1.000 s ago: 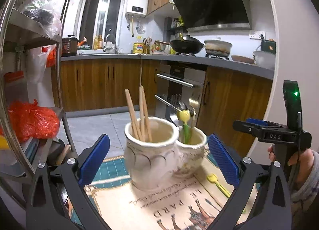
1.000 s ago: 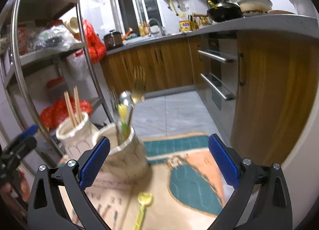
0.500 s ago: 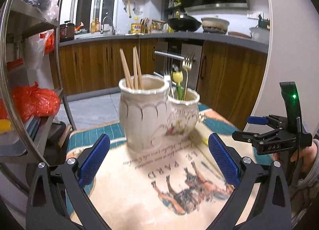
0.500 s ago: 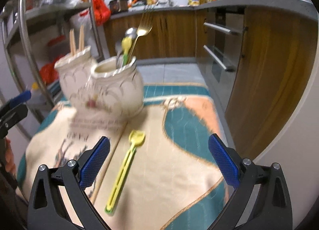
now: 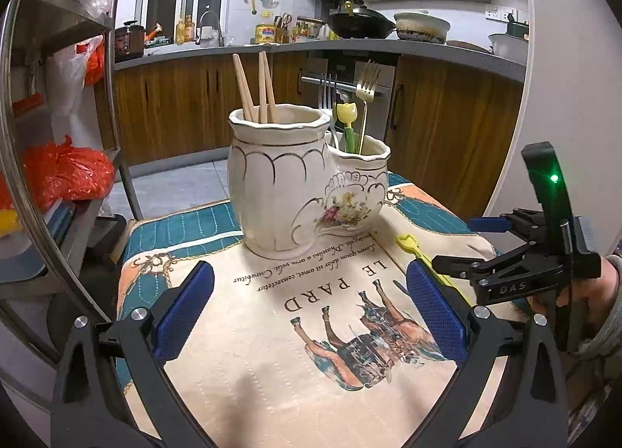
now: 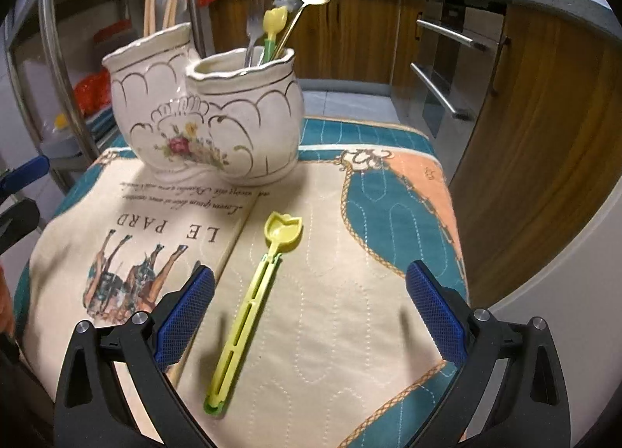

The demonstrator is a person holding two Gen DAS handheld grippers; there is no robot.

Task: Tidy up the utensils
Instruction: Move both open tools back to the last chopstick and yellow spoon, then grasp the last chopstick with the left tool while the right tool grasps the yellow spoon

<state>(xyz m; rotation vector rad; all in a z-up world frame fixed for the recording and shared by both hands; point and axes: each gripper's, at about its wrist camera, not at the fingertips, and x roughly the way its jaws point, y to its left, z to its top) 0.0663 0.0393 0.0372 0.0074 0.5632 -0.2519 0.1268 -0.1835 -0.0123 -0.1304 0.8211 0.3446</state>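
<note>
Right gripper (image 6: pixel 310 314) is held over the cloth-covered tabletop (image 6: pixel 350 331), fingers wide apart, nothing gripped. Yellow spoon (image 6: pixel 254 302) is seen lying flat between them, bowl end toward the ceramic holder (image 6: pixel 217 113). Left gripper (image 5: pixel 310 314) is likewise spread and empty, facing the holder, chopsticks (image 5: pixel 254 88) in its taller pot.

A printed cloth (image 6: pixel 350 292) reading "LE PARD" with horses is covering the table, while a metal rack (image 5: pixel 58 137) holding an orange bag (image 5: pixel 66 172) is standing to one side and a black wok (image 5: pixel 359 22) is sitting on the far counter (image 5: pixel 311 47).
</note>
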